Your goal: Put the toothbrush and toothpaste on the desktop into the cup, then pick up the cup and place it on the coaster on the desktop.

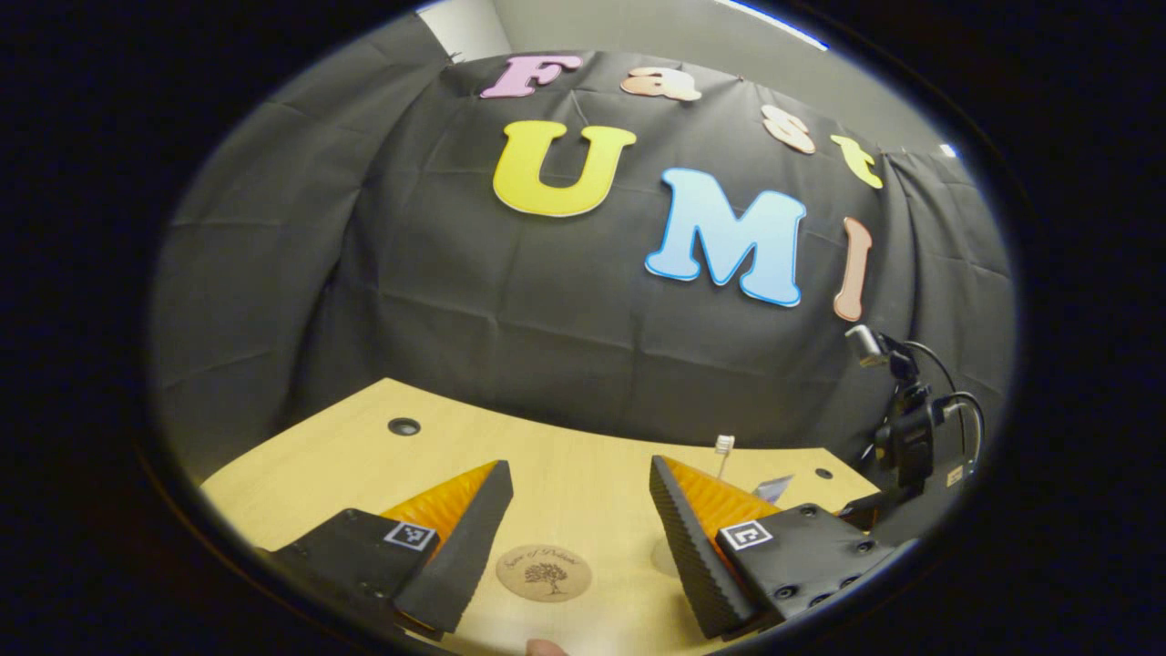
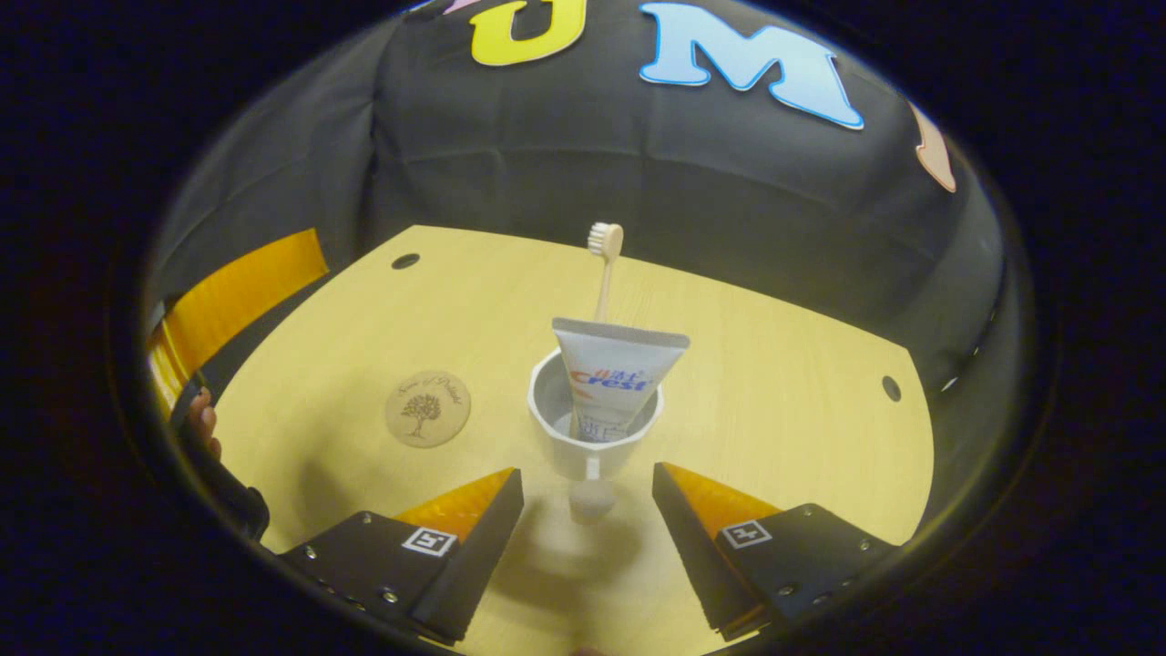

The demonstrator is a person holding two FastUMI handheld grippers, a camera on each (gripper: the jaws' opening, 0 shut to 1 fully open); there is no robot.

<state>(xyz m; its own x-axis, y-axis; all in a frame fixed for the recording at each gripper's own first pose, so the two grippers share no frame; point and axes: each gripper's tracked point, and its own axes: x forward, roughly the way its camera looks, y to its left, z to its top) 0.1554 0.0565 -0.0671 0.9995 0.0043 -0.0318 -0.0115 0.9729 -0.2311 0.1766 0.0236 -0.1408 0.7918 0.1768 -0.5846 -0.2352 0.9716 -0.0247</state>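
Note:
A white cup [image 2: 592,437] stands upright on the wooden desk [image 2: 774,383], with the toothpaste tube [image 2: 621,372] and the toothbrush [image 2: 603,264] standing in it. Its handle [image 2: 592,497] points toward my right gripper [image 2: 588,474], which is open just in front of the cup without touching it. The round wooden coaster [image 2: 427,408] lies bare to the left of the cup. My left gripper [image 1: 580,469] is open above the desk, with the coaster [image 1: 544,572] showing between its fingers. The toothbrush head [image 1: 724,445] and a corner of the tube [image 1: 774,487] peek over its right finger.
The desk has small cable holes [image 2: 405,261] [image 2: 890,388] near its far corners. The black cloth wall closes off the back. In the right gripper view, the left gripper [image 2: 232,292] and a hand [image 2: 205,424] sit at the left edge. The right gripper's body [image 1: 911,437] shows at the right.

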